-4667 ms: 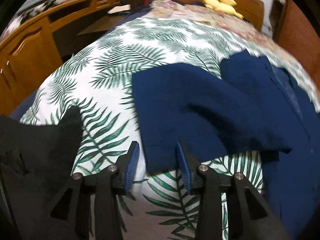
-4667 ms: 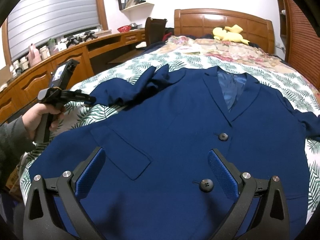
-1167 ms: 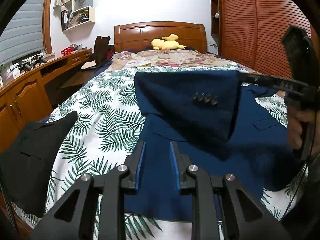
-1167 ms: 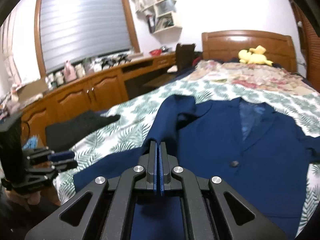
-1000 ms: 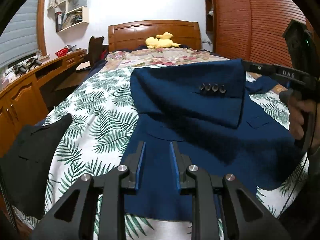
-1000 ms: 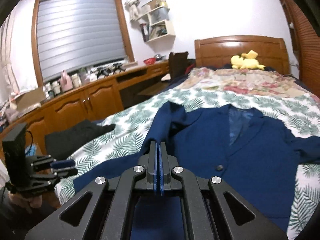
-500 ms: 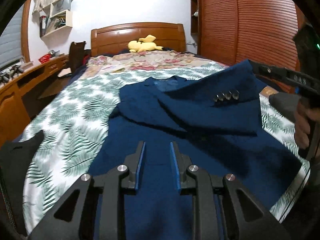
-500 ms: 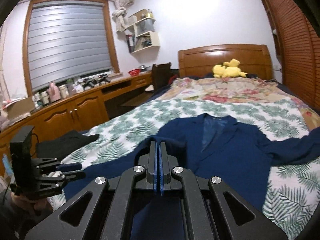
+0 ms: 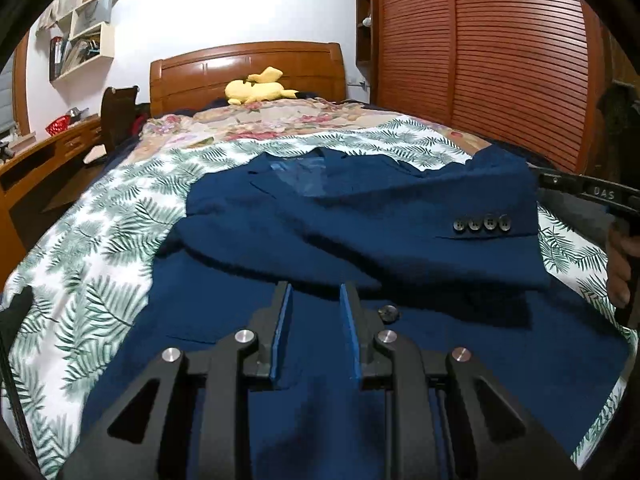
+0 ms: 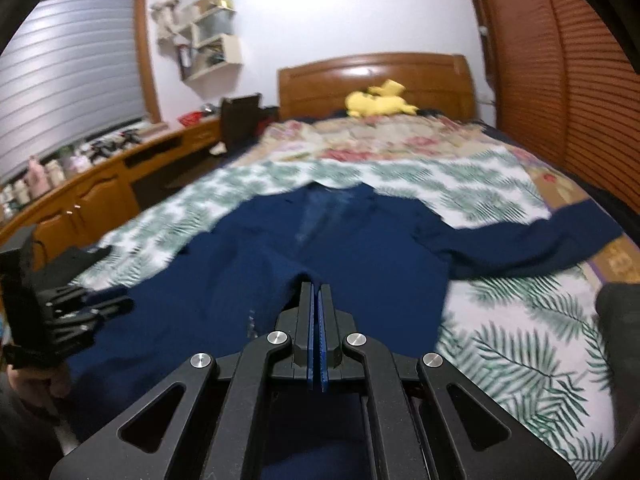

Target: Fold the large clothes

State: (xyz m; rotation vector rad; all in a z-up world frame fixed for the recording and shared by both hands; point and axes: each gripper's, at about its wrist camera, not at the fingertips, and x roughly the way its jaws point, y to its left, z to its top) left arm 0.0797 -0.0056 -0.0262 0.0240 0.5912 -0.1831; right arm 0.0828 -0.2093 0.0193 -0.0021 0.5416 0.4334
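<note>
Navy jacket (image 9: 304, 232) lies on the bed beneath the narrowly parted left tool (image 9: 314, 312), its sleeve cuff (image 9: 500, 204) pinched in the right tool (image 10: 318, 300).

Both grippers held forward, angled downward

The left gripper (image 9: 314, 308) has its blue pads a narrow gap apart with nothing pinched; the right gripper (image 10: 318, 300) is clamped tight, a hand (image 9: 620, 268) gripping its handle.

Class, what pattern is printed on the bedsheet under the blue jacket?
Green palm-style leaves on white bedsheet, clearest in the left wrist view.

Both wrist views look low along the bed (image 9: 120, 208), sharing its perhaps blurred headboard (image 10: 376, 76).
</note>
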